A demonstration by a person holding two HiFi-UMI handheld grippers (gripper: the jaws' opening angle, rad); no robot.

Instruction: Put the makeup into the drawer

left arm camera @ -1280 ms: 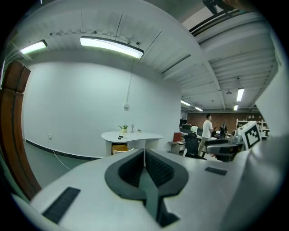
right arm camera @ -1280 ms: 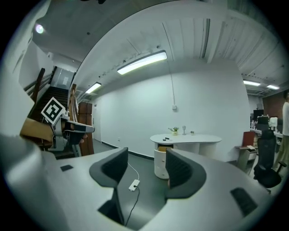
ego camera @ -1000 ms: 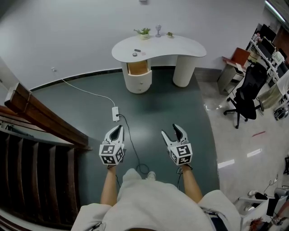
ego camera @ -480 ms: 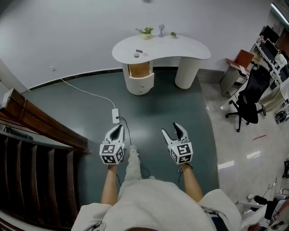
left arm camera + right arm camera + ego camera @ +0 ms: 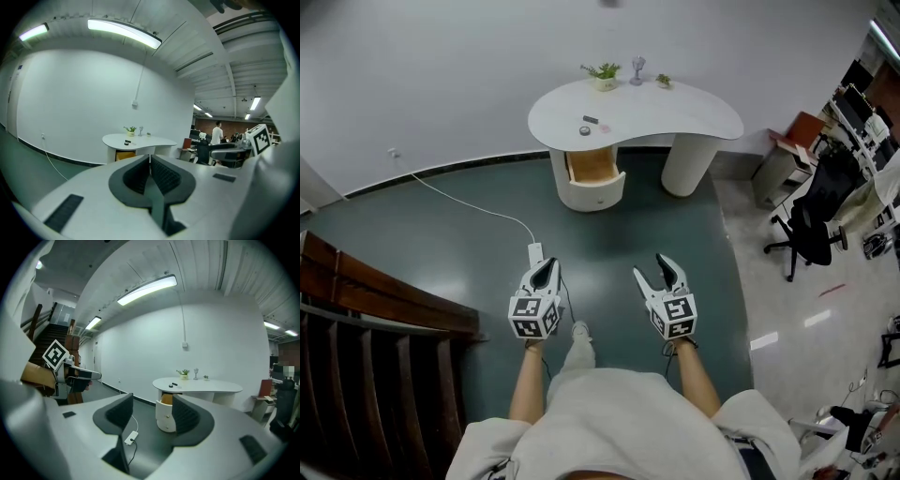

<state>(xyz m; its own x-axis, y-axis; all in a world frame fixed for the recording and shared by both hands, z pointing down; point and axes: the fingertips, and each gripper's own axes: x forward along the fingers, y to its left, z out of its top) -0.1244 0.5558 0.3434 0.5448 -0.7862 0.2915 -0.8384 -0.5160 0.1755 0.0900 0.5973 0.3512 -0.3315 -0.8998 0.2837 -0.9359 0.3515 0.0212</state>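
1. Dark green flooring (image 5: pixel 628 225) runs from the person's feet to a white wall, where a curved white desk (image 5: pixel 675 108) stands.
2. Makeup (image 5: pixel 584 130), a few small dark pieces, lies on the desk's left end, well ahead of both grippers and untouched.
3. Just below it, the drawer (image 5: pixel 592 167) is pulled open and shows a wooden inside.
4. Left gripper (image 5: pixel 546 270) is clenched, its jaws pressed together on nothing.
5. Right gripper (image 5: pixel 661 267), near it and level with it, has its jaws spread wide and empty.
6. Power strip (image 5: pixel 534 253) lies on the floor just ahead of the left gripper; an office chair (image 5: pixel 811 225) stands well off beyond the right gripper.
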